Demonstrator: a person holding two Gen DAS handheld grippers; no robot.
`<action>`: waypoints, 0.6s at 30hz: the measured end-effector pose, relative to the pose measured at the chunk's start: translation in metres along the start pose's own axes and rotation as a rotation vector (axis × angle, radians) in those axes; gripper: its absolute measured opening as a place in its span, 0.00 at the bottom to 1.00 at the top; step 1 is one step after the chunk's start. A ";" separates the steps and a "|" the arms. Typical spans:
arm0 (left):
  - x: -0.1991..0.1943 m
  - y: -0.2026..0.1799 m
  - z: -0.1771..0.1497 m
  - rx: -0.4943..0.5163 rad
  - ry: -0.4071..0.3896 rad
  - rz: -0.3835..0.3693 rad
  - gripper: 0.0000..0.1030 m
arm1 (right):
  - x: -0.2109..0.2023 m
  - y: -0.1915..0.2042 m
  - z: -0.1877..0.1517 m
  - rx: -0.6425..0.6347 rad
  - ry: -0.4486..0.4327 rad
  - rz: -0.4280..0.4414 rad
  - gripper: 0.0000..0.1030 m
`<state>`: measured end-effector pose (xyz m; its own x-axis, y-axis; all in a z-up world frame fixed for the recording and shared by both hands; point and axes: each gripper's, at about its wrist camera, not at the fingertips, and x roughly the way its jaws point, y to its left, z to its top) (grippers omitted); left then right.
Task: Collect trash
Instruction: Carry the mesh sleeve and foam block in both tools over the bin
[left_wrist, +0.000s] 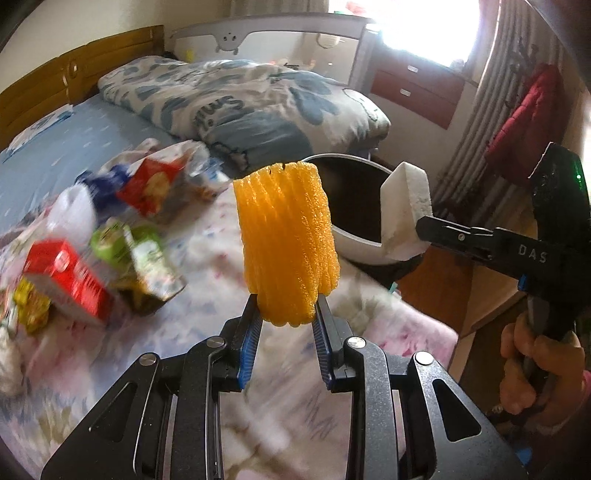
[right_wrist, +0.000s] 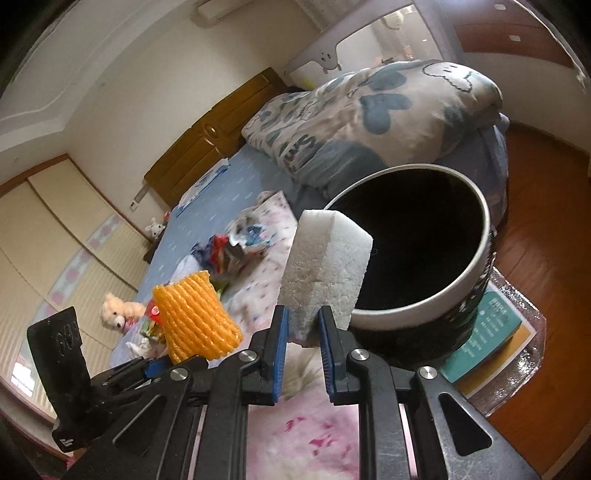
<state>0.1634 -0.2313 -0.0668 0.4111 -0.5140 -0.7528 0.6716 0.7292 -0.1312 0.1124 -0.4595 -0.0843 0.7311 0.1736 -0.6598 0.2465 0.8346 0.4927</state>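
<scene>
The left gripper (left_wrist: 287, 308) has its jaws clamped on the lower end of an orange foam net sleeve (left_wrist: 286, 236), which stands upright above them. The right gripper (right_wrist: 303, 325) has its jaws closed on the bottom of a white foam block (right_wrist: 325, 269), tilted up ahead of them. Just beyond both sets of jaws stands the dark-lined bin (right_wrist: 476, 266), its mouth open, beside the bed (left_wrist: 110, 136). To the left of the left jaws, more wrappers and cartons (left_wrist: 92, 251) lie heaped on the bed.
</scene>
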 end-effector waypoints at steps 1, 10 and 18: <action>0.003 -0.003 0.005 0.006 0.001 -0.004 0.25 | 0.001 -0.004 0.003 0.003 -0.003 -0.007 0.16; 0.039 -0.024 0.047 0.036 0.022 -0.049 0.25 | 0.011 -0.035 0.034 0.023 -0.005 -0.049 0.17; 0.072 -0.036 0.073 0.034 0.067 -0.082 0.25 | 0.023 -0.054 0.054 0.036 0.009 -0.084 0.17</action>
<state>0.2142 -0.3273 -0.0696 0.3122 -0.5394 -0.7820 0.7226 0.6692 -0.1731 0.1504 -0.5287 -0.0958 0.7015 0.1083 -0.7044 0.3294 0.8273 0.4551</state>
